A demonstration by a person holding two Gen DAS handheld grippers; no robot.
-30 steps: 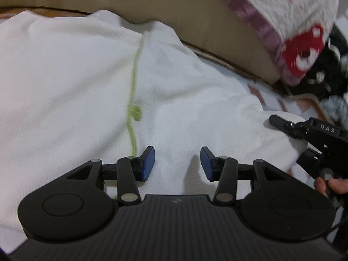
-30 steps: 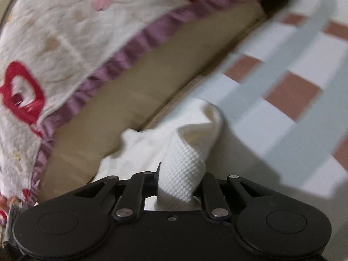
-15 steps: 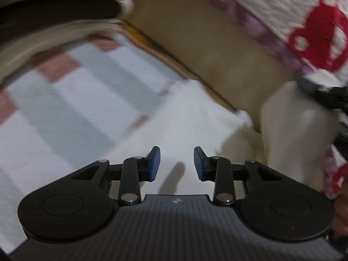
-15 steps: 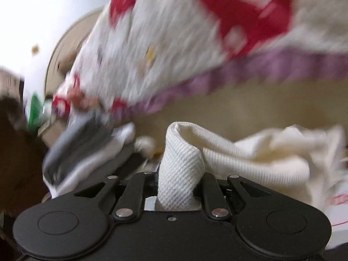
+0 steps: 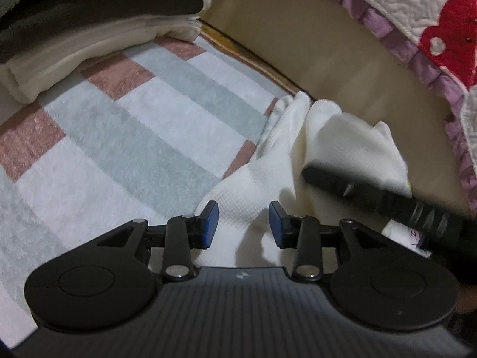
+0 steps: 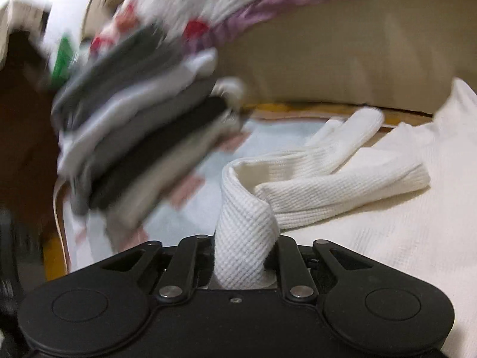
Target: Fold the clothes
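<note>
Left wrist view: a stack of folded clothes [image 5: 98, 26] sits at the upper left on the checked bed cover [image 5: 125, 137], dark layers over cream ones. Along the far side runs a tan padded edge [image 5: 342, 68], and above it hangs a quilted blanket [image 5: 402, 6] with a purple frill and red shapes. Cutting across the right of this view is the right gripper [image 5: 316, 176], a blurred black bar lying over the cloth.

The left gripper [image 5: 243, 227] hovers with its blue pads [image 5: 210, 223] parted wide, nothing between them, the cloth just under the tips.

The white waffle-knit garment [image 5: 298, 161] lies bunched on the cover beside the tan edge, with peaked folds standing up at its far end.

Right wrist view: the right gripper [image 6: 244, 264] has its jaws closed on a rolled strip of the garment [image 6: 351, 197], which rises from the jaws, bends over and runs off right across the rest of the cloth. The stack [image 6: 143, 125] shows smeared at left.
</note>
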